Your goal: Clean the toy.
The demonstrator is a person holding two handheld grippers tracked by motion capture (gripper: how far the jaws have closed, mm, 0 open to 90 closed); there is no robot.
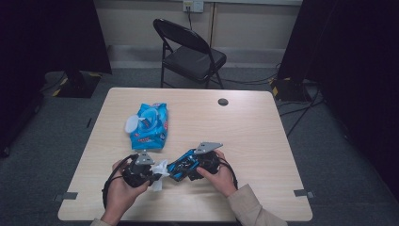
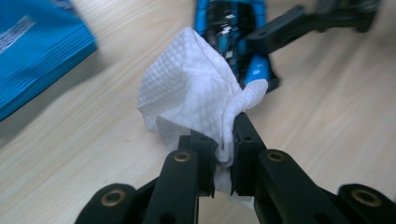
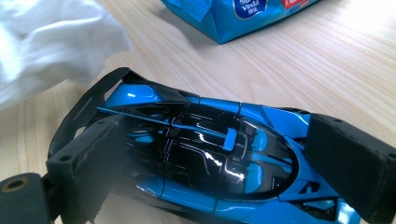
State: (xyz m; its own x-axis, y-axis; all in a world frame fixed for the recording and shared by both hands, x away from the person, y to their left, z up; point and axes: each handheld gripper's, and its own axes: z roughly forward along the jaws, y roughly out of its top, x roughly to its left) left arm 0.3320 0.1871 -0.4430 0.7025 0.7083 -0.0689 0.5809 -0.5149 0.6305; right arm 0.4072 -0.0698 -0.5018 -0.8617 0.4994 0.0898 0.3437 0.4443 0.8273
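Note:
A blue and black toy car rests on the wooden table near its front edge. My right gripper is shut on the toy car, one pad on each side of its body. My left gripper is shut on a white wet wipe, whose crumpled fold rises from between the jaws. The wipe hangs just beside the car's end, and I cannot tell if they touch. The wipe also shows at the upper left of the right gripper view.
A blue pack of wet wipes lies on the table behind the grippers, its white lid flipped open to the left. A round cable hole sits near the far edge. A black folding chair stands beyond the table.

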